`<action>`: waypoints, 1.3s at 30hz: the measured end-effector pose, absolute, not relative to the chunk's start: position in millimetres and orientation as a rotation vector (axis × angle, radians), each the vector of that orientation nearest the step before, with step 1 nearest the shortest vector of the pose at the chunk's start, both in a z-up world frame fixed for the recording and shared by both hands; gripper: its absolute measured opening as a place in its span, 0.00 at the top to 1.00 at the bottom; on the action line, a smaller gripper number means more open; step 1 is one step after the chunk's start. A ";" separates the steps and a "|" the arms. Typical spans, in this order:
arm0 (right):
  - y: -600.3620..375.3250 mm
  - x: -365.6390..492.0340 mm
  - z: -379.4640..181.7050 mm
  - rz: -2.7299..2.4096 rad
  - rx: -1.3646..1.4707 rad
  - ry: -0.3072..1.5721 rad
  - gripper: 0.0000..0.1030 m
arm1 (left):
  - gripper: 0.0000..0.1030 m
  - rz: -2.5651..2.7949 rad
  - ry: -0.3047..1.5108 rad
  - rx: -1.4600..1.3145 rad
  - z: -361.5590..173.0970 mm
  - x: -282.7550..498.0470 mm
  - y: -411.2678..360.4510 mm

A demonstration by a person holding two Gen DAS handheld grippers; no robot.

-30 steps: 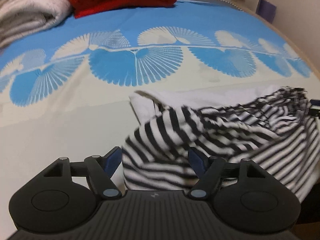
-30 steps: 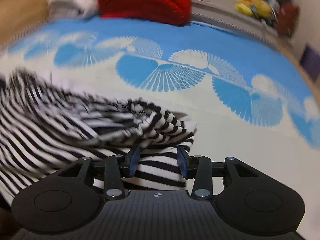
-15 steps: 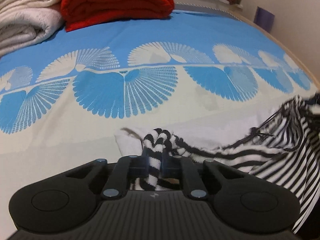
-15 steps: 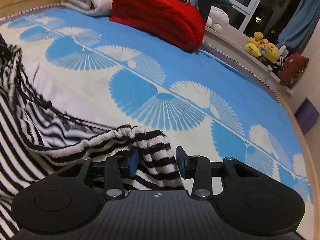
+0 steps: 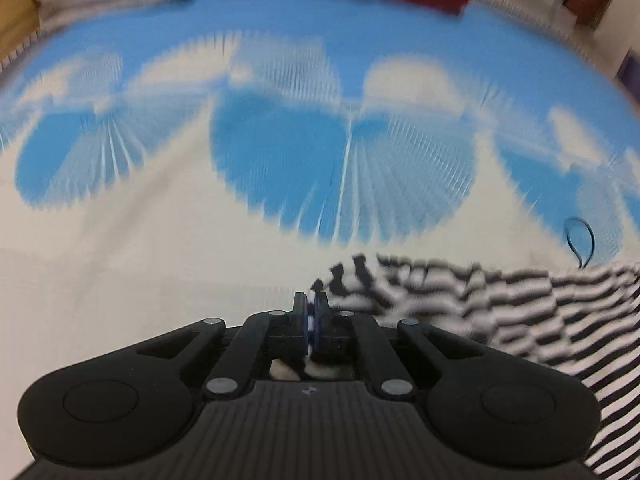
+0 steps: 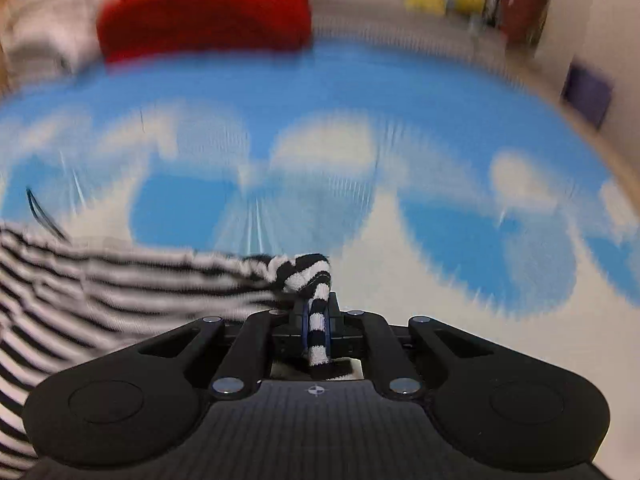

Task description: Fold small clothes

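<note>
Change since earlier: right gripper (image 6: 316,320), then parted around the hem, is now clamped on the striped garment (image 6: 120,280).
Left gripper (image 5: 310,320): pinched shut on the opposite corner.
Garment: stretched between both claws, above the bedspread (image 5: 120,260).
Advice: tension should be kept even while it is lowered flat.

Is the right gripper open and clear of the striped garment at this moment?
No, the right gripper is shut on a bunched edge of the striped garment, which passes between its fingers.
</note>
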State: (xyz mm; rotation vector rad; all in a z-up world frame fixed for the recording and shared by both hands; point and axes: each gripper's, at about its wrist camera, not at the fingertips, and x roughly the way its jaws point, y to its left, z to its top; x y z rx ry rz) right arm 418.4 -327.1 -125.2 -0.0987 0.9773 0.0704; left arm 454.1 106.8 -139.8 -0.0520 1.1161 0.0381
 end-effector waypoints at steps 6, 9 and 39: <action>-330.2 421.7 -89.3 0.073 0.056 0.773 0.94 | 0.99 0.093 0.923 -0.176 -107.4 460.7 130.9; -329.0 425.1 -89.1 0.043 0.023 0.762 0.93 | 0.98 0.088 0.973 -0.156 -116.4 468.1 128.1; -399.4 254.7 -97.2 0.067 0.399 1.236 0.54 | 0.65 -0.016 1.422 -0.706 -127.9 297.7 219.4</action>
